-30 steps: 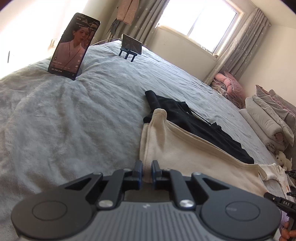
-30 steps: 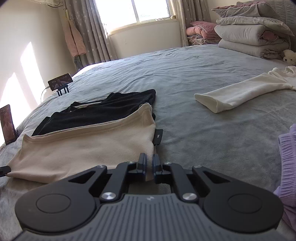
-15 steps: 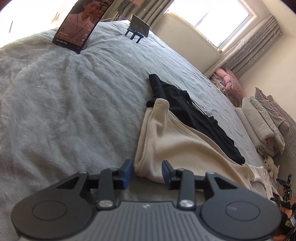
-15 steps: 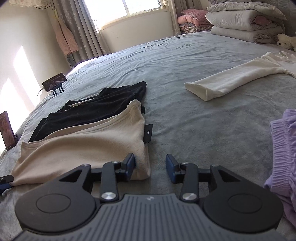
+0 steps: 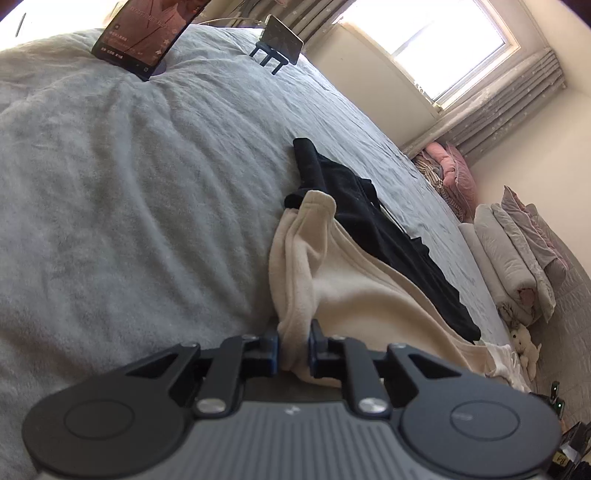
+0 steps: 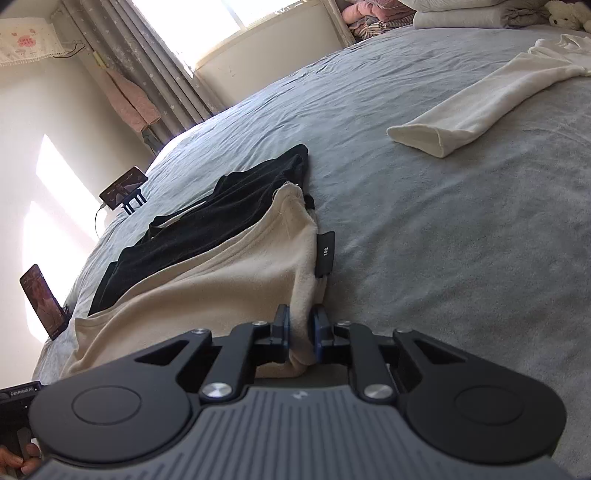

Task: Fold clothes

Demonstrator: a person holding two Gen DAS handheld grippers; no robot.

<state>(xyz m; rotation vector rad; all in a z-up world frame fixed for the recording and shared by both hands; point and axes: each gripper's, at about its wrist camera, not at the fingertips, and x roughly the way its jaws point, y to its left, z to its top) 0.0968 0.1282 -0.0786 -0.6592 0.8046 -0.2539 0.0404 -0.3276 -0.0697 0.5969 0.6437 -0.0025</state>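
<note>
While both sets of jaws are closing on cloth, the cream garment point(image 5: 369, 295) lies flat on the grey bed point(image 5: 129, 203), its long axis running left to right between the two hands. The left gripper point(image 5: 293, 343) has the garment's near left corner bunched between its fingers point(image 5: 271, 345), pads pressing the fold from either side; the right gripper point(image 6: 300, 332) pinches the near right corner in the same way, just below a small black tag point(image 6: 325, 254) at the cloth's right edge.

From each pair of fingers the cream fabric runs away toward the far side of the bed, where its far edge overlaps a black garment point(image 6: 221, 210) lying parallel to it. Each hand is nearest its own corner, and neither reaches the middle.

Judged from this, the fold would carry the near edge up and away, over the cloth's short direction, toward the far edge beside the black piece; both corners would need to travel level to keep the crease straight.

A white sleeve point(image 6: 461, 114) lies well apart at the far right. Two phones, one propped point(image 5: 144, 33) at the far left and one on a stand point(image 5: 280, 40), sit beyond the clothes.
</note>
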